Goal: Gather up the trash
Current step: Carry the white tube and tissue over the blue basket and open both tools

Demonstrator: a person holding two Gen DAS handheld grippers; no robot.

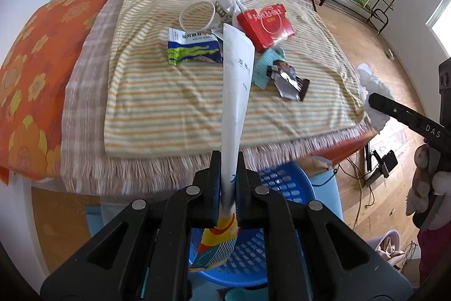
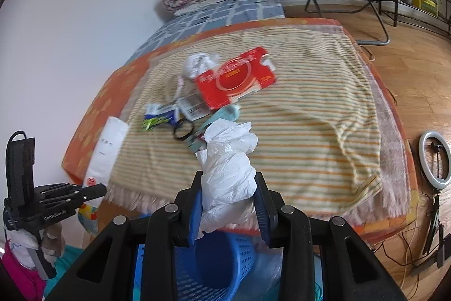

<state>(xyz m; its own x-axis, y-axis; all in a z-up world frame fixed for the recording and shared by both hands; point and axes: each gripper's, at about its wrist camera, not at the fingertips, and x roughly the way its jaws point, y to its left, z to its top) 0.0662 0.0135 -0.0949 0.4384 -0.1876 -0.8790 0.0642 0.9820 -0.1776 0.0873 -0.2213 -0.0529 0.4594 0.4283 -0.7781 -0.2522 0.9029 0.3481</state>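
Both hands are loaded: left claw (image 1: 227,179) pressed tight on a long white packet (image 1: 236,81), right claw (image 2: 228,205) pinching a tissue wad (image 2: 229,160), both above the blue basket (image 2: 214,267) at the table's (image 1: 169,114) edge. The floppy tissue could snag a pad on release and miss; red box (image 2: 235,81) and wrappers wait.

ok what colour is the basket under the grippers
Blue, with a slotted lattice wall; the basket shows best in the left wrist view, below the table edge.
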